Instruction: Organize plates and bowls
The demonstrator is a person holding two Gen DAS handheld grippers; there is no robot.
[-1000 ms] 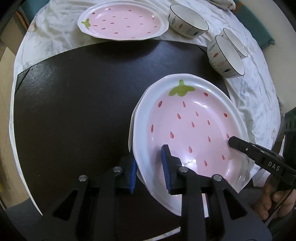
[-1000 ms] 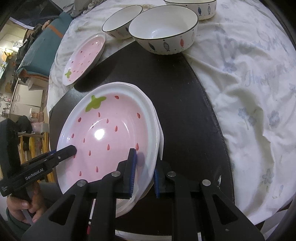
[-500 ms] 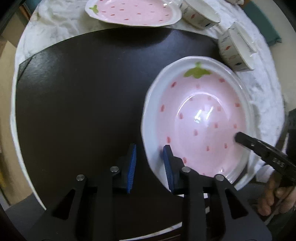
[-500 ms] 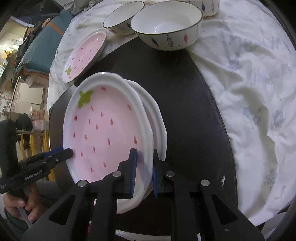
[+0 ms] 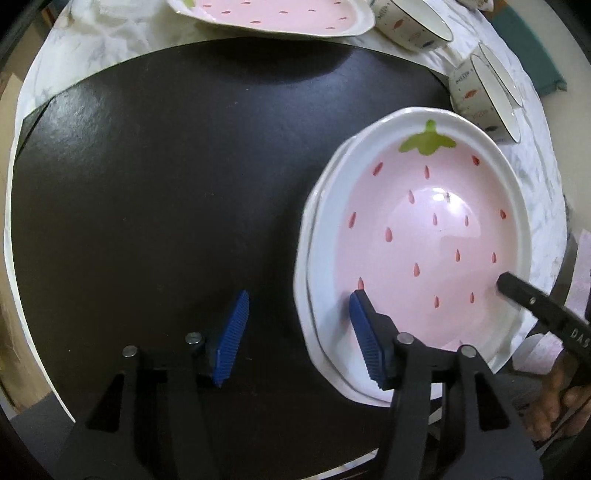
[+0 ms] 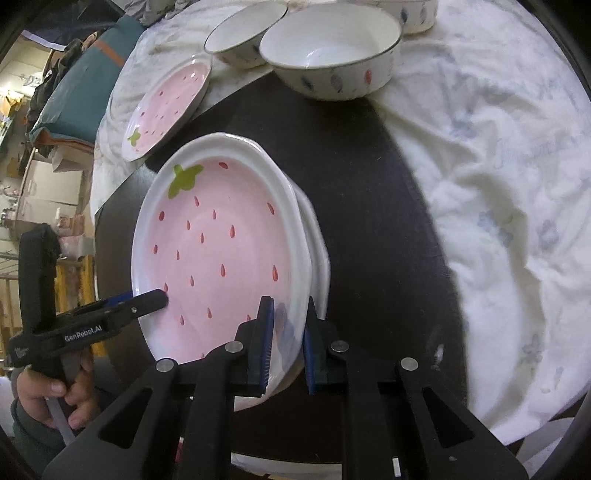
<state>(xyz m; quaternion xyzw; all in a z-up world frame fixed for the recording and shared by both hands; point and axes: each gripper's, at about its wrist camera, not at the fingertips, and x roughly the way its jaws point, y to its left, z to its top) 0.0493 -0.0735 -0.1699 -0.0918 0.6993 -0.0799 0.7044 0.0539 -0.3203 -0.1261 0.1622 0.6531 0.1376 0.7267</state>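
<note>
A pink strawberry plate (image 5: 436,243) lies stacked on a second white-rimmed plate (image 5: 306,273) on the dark mat. My left gripper (image 5: 299,332) is open, its jaws spread to either side of the stack's near rim. In the right wrist view my right gripper (image 6: 288,343) is shut on the top strawberry plate (image 6: 221,251) at its near rim, with the lower plate (image 6: 321,258) showing beside it. A third strawberry plate (image 5: 273,14) lies on the cloth at the far edge, also in the right wrist view (image 6: 166,107).
Several white fish-pattern bowls stand on the white cloth: one large bowl (image 6: 332,55), a smaller bowl (image 6: 243,37), and others in the left wrist view (image 5: 484,99). The dark round mat (image 5: 166,184) covers the table middle. The table edge is close to me.
My left gripper has opened wide and let go of the plate's rim. The top plate has settled onto the lower plate, with my right gripper still clamped on it.
</note>
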